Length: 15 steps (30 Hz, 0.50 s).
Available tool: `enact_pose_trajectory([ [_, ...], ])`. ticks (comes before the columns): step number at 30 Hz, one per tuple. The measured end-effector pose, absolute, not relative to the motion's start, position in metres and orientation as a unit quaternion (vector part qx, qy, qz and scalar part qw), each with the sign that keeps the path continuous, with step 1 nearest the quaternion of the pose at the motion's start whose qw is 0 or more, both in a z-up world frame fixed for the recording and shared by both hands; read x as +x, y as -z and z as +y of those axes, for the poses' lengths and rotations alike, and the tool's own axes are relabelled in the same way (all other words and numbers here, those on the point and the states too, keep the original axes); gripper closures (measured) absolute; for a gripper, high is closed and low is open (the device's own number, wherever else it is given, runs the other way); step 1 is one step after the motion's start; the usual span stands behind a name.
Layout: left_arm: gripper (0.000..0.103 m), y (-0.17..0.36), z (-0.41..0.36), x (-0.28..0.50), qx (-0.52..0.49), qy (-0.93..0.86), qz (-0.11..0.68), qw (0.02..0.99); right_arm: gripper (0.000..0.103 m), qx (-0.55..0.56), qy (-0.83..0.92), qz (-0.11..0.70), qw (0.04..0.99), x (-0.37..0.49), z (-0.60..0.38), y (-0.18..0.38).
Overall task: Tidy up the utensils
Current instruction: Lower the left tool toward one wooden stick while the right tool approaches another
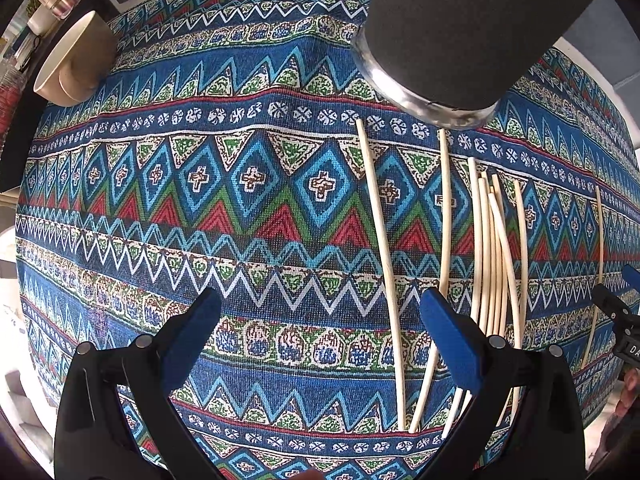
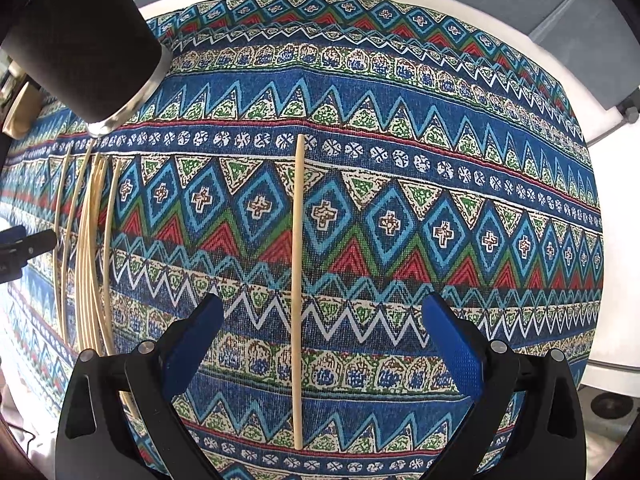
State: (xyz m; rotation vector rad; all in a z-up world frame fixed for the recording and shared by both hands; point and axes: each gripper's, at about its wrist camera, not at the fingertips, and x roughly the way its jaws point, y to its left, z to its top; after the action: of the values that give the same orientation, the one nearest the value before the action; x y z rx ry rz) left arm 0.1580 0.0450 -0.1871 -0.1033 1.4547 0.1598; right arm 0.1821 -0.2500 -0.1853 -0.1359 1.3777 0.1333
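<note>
Both jaws spread wide, the right hand-held gripper (image 2: 320,344) holds nothing above a lone chopstick (image 2: 298,292) on the patterned table (image 2: 440,152). Left hand-held gripper (image 1: 320,344), equally wide and unloaded, hovers beside the chopstick pile (image 1: 490,264), near a black cup (image 1: 452,36).

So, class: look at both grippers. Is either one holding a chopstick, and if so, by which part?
Neither. The left gripper and right gripper are both open and empty; the lone chopstick lies on the tablecloth between the right fingers, ungripped.
</note>
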Motion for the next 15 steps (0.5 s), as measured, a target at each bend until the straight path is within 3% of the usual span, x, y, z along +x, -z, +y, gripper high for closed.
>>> enact_pose_trajectory([
  [15,0.004,0.214,0.055,0.171,-0.072,-0.085,0.685,0.720,0.006,-0.049,-0.057,0.651,0.756,0.199,-0.254,0.206],
])
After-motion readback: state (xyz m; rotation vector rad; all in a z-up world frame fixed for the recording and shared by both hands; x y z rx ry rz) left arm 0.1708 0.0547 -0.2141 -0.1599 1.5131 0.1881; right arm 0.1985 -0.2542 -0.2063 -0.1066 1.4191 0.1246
